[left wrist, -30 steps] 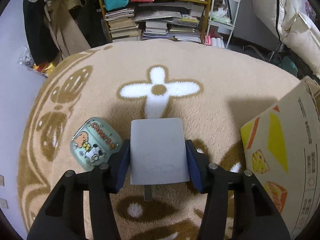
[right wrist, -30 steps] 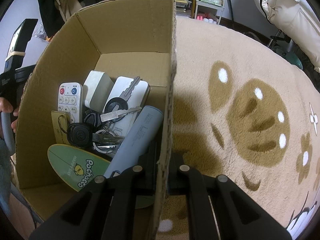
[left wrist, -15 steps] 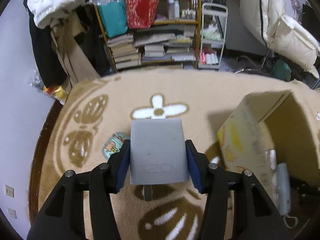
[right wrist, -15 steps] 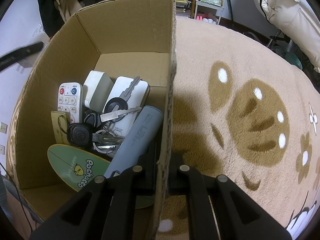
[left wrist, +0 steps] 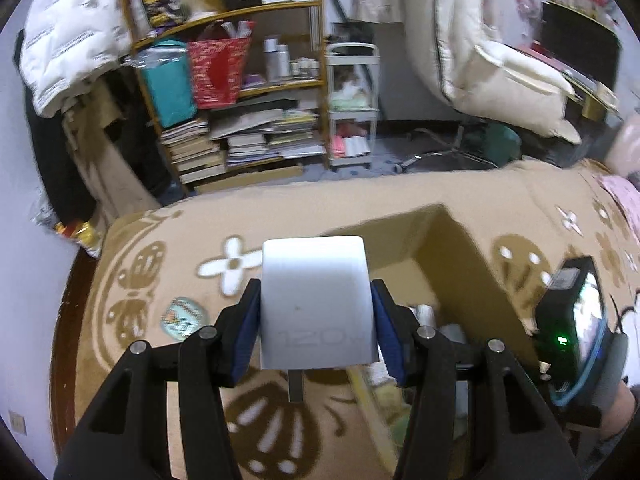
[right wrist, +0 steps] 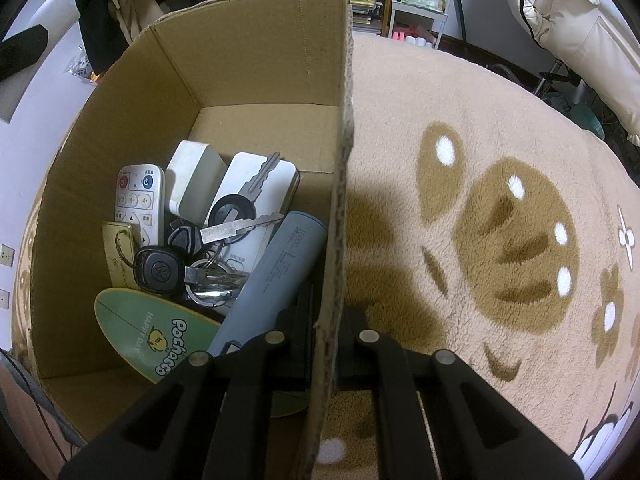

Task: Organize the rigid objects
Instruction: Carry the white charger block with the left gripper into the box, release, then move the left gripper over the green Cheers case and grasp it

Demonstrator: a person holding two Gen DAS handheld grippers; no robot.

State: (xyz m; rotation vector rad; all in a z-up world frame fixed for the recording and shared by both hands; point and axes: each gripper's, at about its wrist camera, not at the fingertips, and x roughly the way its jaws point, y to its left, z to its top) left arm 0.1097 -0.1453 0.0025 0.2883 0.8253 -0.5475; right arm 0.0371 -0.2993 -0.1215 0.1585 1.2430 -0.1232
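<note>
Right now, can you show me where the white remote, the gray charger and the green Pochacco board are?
white remote (right wrist: 138,199): right wrist view, on its button face.
gray charger (left wrist: 316,300): left wrist view, middle of its top face.
green Pochacco board (right wrist: 156,332): right wrist view, beside the yellow chick.

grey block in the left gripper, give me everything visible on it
The grey block is a smooth, matte, plastic-looking box with rounded corners, pale grey, with faint embossed "120" near its lower edge. A flat metal prong sticks out below it, so it looks like a charger. The left gripper holds it by two opposite sides between blue pads, lifted above the rug, near the left rim of the cardboard box. Only the pads touch it.
</note>
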